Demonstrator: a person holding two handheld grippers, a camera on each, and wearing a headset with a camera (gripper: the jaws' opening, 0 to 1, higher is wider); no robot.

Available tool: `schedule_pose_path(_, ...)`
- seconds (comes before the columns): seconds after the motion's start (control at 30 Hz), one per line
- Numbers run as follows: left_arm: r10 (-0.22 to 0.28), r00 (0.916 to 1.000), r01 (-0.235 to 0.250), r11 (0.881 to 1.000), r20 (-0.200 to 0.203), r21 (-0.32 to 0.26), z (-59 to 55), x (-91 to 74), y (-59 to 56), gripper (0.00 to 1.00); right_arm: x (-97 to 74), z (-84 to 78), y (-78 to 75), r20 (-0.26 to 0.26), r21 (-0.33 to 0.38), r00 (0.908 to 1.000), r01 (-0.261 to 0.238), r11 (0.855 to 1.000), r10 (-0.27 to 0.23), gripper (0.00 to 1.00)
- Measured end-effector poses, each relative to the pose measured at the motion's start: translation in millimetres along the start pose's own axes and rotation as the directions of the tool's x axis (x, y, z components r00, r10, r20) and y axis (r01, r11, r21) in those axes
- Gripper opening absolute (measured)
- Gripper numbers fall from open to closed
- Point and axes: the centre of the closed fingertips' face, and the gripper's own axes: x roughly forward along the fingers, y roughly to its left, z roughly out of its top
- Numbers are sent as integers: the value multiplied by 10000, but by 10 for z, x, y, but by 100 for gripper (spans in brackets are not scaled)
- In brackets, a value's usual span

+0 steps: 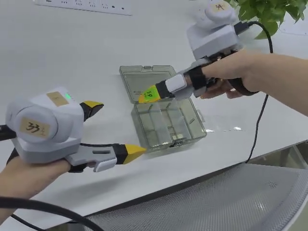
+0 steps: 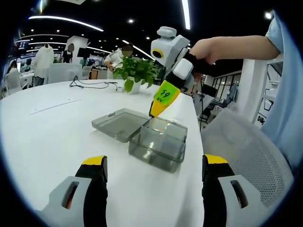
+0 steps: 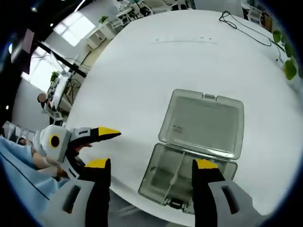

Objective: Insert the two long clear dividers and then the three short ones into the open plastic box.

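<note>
Right gripper (image 3: 151,163), jaws apart: go slowly, straight down into the box (image 3: 159,170), lower middle. Left gripper (image 2: 155,161) jaws apart too.

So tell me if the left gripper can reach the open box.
Probably yes: bare table lies between the left gripper and the box, though the right gripper hovers over it.

Plastic box (image 1: 168,126): opening partly overhung by right gripper (image 1: 150,95); lid (image 1: 144,79) flat behind. Table (image 1: 72,53) bare left and front, left gripper (image 1: 119,129) well apart. Cable (image 1: 263,110) trails at right.
</note>
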Motion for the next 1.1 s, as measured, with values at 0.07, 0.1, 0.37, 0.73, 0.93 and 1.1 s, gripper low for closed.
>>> schedule_pose_path(0.07,-14,10000,14,10000,-9,20,1,2,-6,83,1,-64,-5,-142,2,9999,39,10000,-39,81)
schedule_pose_path(0.1,-16,10000,16,10000,-16,28,2,4,-8,83,8,-58,-20,60,-204,10000,16,9998,-15,84)
schedule_pose_path(0.37,7,10000,-7,10000,-37,-36,4,-5,-2,84,25,-126,-95,720,-487,9971,266,9985,-231,100)
schedule_pose_path(0.73,249,9996,-249,9997,-95,-5,52,-44,18,84,-67,-31,-220,2332,-560,9709,699,9960,-550,100)
schedule_pose_path(0.93,512,9986,-512,9987,-164,-3,83,-63,-12,83,-250,109,-371,3914,-830,9191,835,9930,-445,100)
schedule_pose_path(1.1,808,9965,-808,9967,-190,-15,115,-59,-51,83,-407,16,-554,4507,-602,8914,841,9946,-481,100)
